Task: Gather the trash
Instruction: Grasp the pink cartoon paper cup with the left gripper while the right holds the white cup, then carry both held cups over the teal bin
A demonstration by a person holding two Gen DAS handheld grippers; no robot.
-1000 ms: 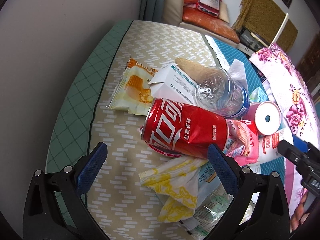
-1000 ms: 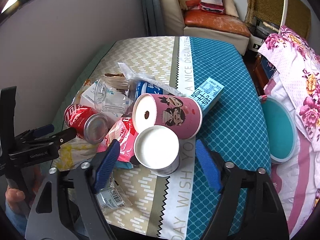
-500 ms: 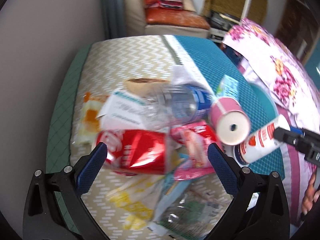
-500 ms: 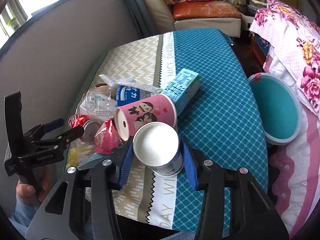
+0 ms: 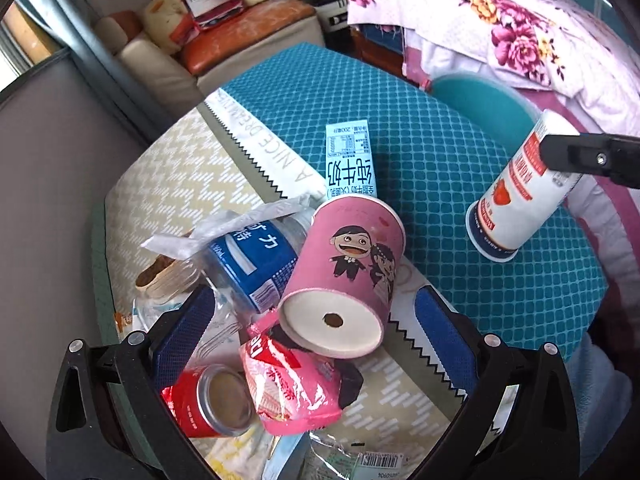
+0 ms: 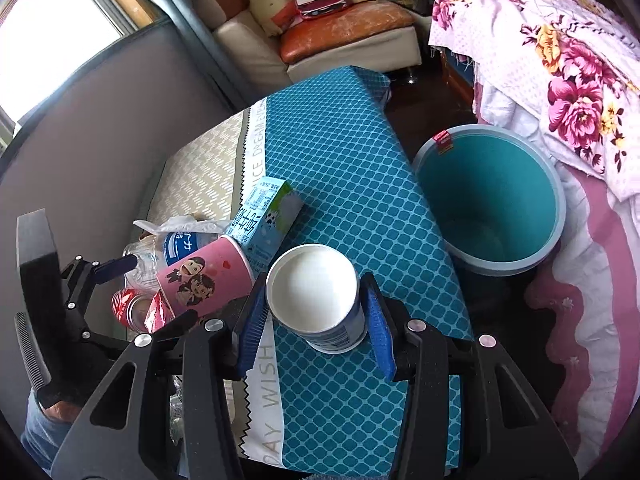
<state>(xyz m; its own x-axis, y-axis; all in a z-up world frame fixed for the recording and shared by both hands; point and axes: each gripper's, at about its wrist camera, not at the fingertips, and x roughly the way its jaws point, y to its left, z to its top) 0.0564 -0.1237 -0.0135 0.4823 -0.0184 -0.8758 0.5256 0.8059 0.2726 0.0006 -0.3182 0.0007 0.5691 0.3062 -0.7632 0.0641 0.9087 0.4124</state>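
My right tool (image 6: 316,312) is clamped on the white cup (image 6: 314,294), blue pads pressing both its sides, holding it above the table (image 6: 352,168) just left of the teal bin (image 6: 492,200). My left tool (image 5: 312,328) is spread wide, gripping nothing, over the pink cup (image 5: 348,280), which lies on its side in the trash pile left of the bin, touching the milk carton (image 5: 350,160), water bottle (image 5: 252,256), red can (image 5: 204,400) and pink wrapper (image 5: 288,392). A floral quilt (image 6: 560,60) lies right of the bin.
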